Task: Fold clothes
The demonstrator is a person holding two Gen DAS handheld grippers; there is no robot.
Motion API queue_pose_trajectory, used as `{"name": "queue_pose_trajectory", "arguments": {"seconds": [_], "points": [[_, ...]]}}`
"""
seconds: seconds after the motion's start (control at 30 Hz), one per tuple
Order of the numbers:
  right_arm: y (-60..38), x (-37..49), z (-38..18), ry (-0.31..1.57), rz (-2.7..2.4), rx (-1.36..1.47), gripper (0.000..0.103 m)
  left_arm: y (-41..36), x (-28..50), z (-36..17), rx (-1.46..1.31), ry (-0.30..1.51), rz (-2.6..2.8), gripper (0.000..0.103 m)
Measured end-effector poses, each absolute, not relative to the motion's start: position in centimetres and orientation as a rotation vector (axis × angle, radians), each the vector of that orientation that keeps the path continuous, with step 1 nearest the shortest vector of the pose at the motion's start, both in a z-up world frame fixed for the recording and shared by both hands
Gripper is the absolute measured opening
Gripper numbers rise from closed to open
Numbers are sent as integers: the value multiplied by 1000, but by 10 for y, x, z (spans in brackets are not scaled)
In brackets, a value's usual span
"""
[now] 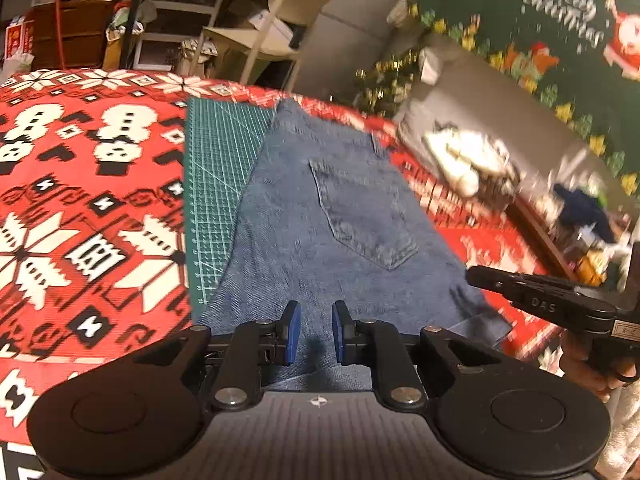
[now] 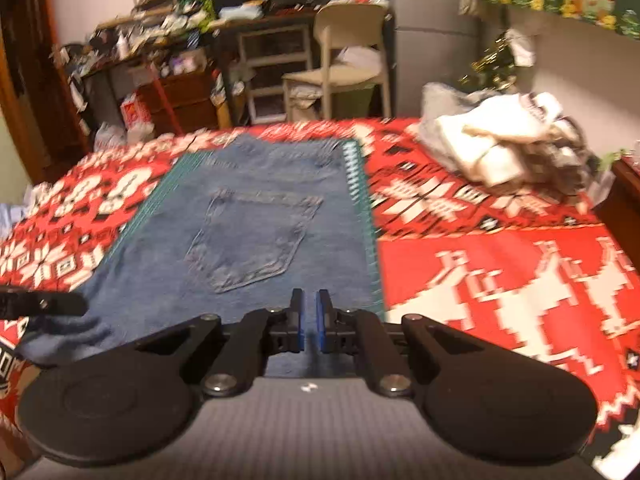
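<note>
Left tongs (image 1: 316, 330): blue pads stand a little apart, nothing pinched between them, held low over the near end of the jeans (image 1: 320, 216). Right tongs (image 2: 310, 322): pads nearly together with only a thin slit left, nothing seen between them, also over the near end of the jeans (image 2: 248, 232). In the left wrist view the right tongs (image 1: 476, 274) reach in from the right; the letters "DAS" are readable on the black body, and a hand (image 1: 588, 364) grips its handle.

Task item: the jeans lie flat ahead of both tongs, long axis running away from them, waistband at the far end, one back pocket (image 1: 360, 216) uppermost with its point toward the tongs. A folded edge of denim lies at the near right corner beside the right tongs' tip.

Support: the jeans rest on a green gridded cutting mat (image 1: 218, 184), which shows left of the left tongs and on both sides of the jeans in the right view. Under it is a red and white patterned cloth (image 1: 80, 200).

Far right of the right tongs: a pile of pale clothes (image 2: 508, 148) on the cloth. Beyond, a green hanging (image 1: 560, 20) reads "Merry Christmas". A beige chair (image 2: 344, 60) stands past the far edge.
</note>
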State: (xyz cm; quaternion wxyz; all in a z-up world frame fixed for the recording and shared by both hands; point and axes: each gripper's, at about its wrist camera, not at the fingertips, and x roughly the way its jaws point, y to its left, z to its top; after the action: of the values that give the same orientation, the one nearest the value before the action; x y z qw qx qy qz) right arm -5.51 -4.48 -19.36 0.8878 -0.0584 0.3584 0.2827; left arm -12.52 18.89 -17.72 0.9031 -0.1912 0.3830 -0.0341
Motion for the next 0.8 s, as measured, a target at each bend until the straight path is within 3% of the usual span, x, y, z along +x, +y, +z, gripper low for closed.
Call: {"name": "queue_pose_trajectory", "arguments": {"seconds": [0.37, 0.47, 0.5, 0.8], "points": [[-48, -74, -214, 796, 597, -168, 5, 199, -138, -188, -394, 857, 2, 3], [-51, -78, -209, 796, 597, -163, 7, 196, -142, -177, -411, 843, 2, 4], [-50, -82, -204, 785, 610, -165, 12, 192, -144, -171, -415, 828, -12, 4], [-19, -106, -197, 776, 749, -200, 13, 141, -127, -181, -299, 875, -118, 4]]}}
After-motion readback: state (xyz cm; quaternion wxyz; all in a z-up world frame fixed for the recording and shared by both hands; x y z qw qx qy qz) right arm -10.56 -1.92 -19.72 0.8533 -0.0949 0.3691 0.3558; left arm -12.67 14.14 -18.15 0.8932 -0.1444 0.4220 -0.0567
